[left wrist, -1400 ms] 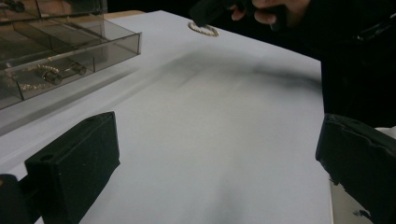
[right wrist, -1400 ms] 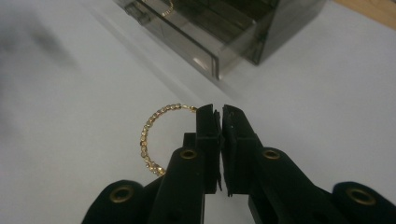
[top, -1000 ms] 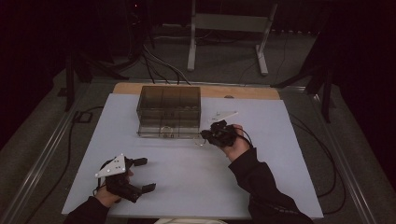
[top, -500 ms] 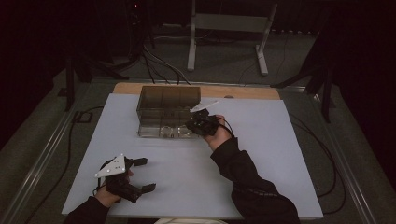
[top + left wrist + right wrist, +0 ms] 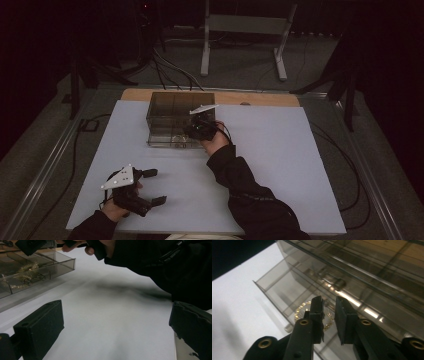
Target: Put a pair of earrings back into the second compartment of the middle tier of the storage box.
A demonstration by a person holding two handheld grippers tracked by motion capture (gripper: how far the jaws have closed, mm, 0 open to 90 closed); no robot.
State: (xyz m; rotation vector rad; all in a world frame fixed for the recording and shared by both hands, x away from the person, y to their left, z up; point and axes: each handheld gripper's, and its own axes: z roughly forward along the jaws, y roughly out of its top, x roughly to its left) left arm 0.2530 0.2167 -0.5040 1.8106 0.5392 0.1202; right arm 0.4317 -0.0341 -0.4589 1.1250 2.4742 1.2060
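Right claw (image 5: 192, 129) held over front edge of clear plastic box (image 5: 172, 112), jaws parted by narrow gap, just been opening, nothing seen between them. Gold bracelet (image 5: 303, 308) seen lying in pulled-out tray of box, just behind claw tips; contact cannot be told. Box set at far middle of white worktop (image 5: 280, 165). Left claw (image 5: 150, 187) rested near front left edge, jaws spread wide, empty, well apart from box.
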